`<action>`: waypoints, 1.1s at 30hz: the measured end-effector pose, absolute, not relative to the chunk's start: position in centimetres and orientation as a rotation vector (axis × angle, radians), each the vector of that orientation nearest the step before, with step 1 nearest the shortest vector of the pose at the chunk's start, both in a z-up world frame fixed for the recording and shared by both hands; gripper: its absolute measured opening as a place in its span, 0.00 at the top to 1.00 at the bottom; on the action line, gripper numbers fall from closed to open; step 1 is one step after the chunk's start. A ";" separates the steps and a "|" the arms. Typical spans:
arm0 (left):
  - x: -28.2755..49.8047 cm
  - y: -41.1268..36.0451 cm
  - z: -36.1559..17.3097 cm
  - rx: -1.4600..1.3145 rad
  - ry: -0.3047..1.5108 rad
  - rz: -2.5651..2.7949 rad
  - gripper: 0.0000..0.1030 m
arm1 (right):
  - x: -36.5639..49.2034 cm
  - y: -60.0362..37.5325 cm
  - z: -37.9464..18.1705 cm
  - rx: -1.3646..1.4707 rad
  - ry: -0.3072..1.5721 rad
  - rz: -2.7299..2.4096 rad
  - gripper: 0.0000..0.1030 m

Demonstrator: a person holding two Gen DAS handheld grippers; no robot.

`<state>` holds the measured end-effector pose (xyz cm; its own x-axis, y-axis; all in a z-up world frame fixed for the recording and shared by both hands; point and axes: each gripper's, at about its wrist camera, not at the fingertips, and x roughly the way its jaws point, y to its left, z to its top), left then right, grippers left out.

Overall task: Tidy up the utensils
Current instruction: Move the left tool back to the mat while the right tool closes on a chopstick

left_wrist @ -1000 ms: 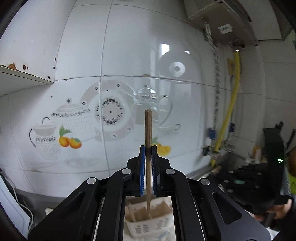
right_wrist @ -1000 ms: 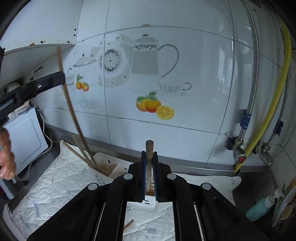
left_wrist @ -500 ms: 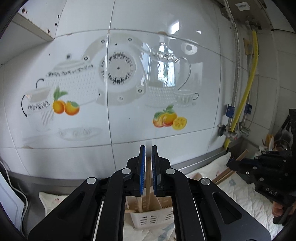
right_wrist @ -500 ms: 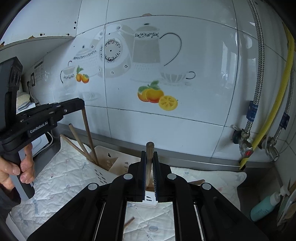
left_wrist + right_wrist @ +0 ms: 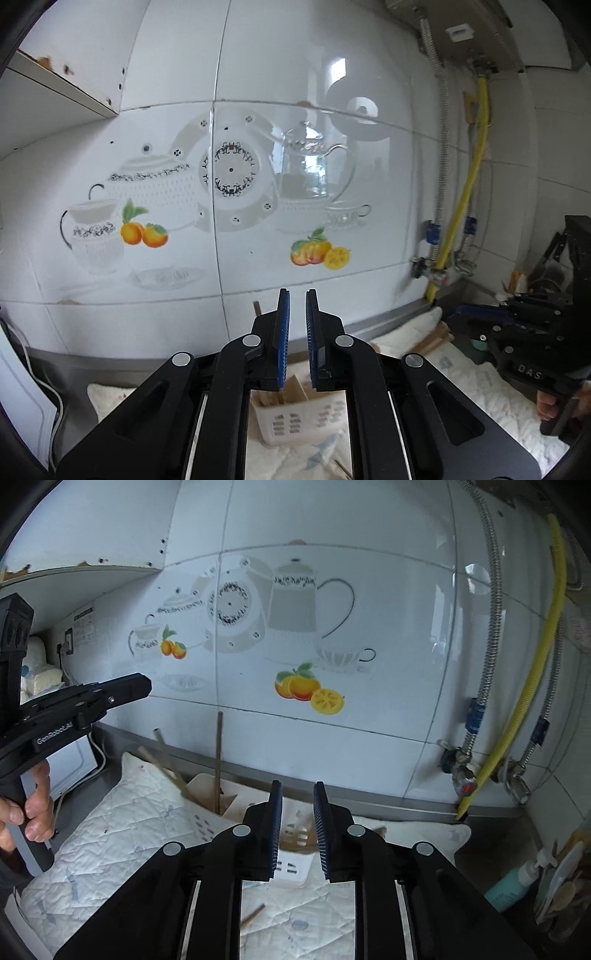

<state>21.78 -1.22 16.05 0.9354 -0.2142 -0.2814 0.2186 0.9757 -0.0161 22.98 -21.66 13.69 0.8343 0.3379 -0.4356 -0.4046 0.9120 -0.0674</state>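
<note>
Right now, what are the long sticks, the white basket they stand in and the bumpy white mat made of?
The sticks look like bamboo or wood: brown, matte, thin and straight. The basket looks like moulded plastic: smooth white walls with neat slot holes. The mat looks like quilted fabric: stitched diamond lines, soft puffy surface, some faint stains.

— Which colours are seen by the wall tiles (image 5: pixel 388 609)?
— Orange fruit and grey teapots are printed there; a yellow hose (image 5: pixel 532 686) hangs beside them, above a white quilted mat (image 5: pixel 122 834).
</note>
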 end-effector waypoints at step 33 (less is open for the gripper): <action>4.0 2.0 -6.3 -0.143 0.721 -0.263 0.79 | 8.6 -19.9 -9.0 -0.019 0.798 0.529 0.83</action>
<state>4.00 2.04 -6.31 0.7201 -0.2858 -0.6322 0.1875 0.9575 -0.2193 8.57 -19.90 -9.04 0.5752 0.4450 -0.6864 -0.4588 0.8702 0.1797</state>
